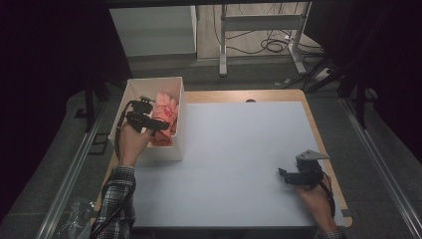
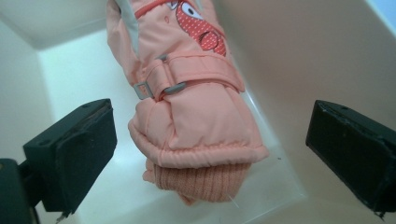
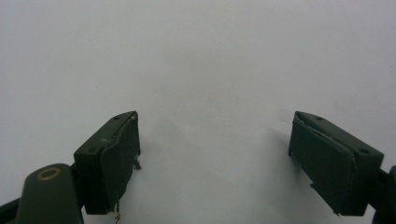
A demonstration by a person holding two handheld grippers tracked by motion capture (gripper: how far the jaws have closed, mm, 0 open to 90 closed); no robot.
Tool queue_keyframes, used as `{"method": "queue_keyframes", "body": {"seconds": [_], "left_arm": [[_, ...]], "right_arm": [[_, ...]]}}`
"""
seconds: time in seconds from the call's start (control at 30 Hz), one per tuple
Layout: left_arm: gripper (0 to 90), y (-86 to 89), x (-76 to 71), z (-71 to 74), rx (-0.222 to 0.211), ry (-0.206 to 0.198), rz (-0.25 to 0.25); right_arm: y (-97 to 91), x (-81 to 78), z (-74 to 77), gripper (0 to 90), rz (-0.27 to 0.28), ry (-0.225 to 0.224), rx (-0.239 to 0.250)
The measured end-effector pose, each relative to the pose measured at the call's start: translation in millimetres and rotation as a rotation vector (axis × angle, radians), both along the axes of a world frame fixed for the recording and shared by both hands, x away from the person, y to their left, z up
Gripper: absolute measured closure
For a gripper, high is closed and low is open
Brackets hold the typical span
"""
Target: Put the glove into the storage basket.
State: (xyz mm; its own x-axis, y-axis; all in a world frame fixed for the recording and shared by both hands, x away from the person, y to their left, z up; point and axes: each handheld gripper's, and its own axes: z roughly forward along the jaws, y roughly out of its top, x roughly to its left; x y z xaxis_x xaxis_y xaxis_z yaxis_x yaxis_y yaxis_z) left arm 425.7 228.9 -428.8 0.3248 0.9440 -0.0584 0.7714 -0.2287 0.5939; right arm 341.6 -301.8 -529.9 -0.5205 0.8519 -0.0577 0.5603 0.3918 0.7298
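Left gripper (image 2: 210, 154) over unlabelled pink mitten (image 2: 196, 116).

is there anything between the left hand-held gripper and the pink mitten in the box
Nothing visible. The left hand-held gripper is over the white box with its jaws wide open on either side of the pink mitten. The pads do not touch it, and only open space shows between them and its cuff.

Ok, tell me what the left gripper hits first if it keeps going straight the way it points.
Most likely the pink mitten in the white box: its cuff lies dead ahead between the open jaws of the left gripper. Depth is hard to judge.
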Motion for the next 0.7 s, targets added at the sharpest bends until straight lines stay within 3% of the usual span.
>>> {"method": "queue_keyframes", "body": {"seconds": [0.7], "left_arm": [[1.8,-0.9,-31.8,7.5,-0.015,-0.099,-0.067]], "right_arm": [[0.0,-0.1,0.0,16.9,0.000,-0.001,0.000]]}}
